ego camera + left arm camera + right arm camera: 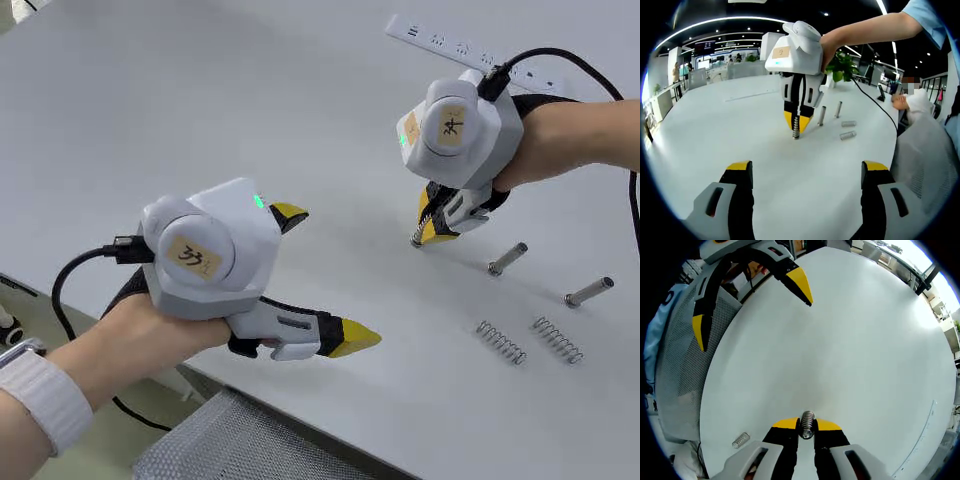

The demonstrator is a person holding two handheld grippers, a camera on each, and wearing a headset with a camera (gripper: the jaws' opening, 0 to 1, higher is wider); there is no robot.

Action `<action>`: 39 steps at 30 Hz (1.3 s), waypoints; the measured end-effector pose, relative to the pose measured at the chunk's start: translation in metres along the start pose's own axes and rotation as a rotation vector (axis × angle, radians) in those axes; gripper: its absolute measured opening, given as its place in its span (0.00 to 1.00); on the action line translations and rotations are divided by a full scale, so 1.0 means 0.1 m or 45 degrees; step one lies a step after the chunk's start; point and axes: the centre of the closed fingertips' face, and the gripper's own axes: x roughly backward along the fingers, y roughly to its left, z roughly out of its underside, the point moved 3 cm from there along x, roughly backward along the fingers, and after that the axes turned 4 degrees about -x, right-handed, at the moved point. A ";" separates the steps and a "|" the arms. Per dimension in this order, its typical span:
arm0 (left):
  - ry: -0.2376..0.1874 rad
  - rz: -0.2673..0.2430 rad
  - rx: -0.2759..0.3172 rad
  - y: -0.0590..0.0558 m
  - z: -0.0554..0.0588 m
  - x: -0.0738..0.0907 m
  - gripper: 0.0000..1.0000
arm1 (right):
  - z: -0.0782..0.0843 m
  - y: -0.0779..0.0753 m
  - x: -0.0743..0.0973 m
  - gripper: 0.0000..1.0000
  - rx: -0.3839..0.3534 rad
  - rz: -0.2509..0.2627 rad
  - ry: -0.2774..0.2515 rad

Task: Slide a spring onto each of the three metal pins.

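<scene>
your right gripper [435, 225] is clenched on the held spring [419, 237], its yellow tips pinched together and pointing down at the tabletop [250, 100]. the coil sticks out past the tips with its lower end right at the surface; you cannot tell whether it touches, nor whether a pin sits inside it. in the right gripper view the coil stands end-on between your two closed jaws. just to the right of that gripper, the left pin [507, 259] lies flat on the tabletop, and the right pin [588, 291] lies flat further right and a little nearer, the two roughly parallel and apart from each other. nearer still lie the left spring [500, 342] and the right spring [557, 340], side by side, not touching and off the pins. your left gripper [323, 275] is released, jaws spread wide with nothing between them, hanging over the near left part of the tabletop, well apart from the right gripper and the parts. in the left gripper view its yellow tips frame the right gripper with the coil under it. a black cable [590, 70] runs from the right gripper, and a white power strip [440, 42] lies at the far side beyond it.
</scene>
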 end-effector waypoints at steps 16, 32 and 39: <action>-0.003 0.003 -0.004 0.00 -0.03 -0.01 0.88 | -0.04 0.03 0.04 0.49 -0.065 0.029 -0.083; -0.003 0.010 -0.024 0.00 -0.08 0.01 0.88 | -0.09 0.00 0.07 0.99 -0.170 0.092 -0.255; -0.002 0.011 -0.034 -0.02 -0.12 0.03 0.88 | -0.06 0.01 0.14 0.99 -0.207 0.125 -0.313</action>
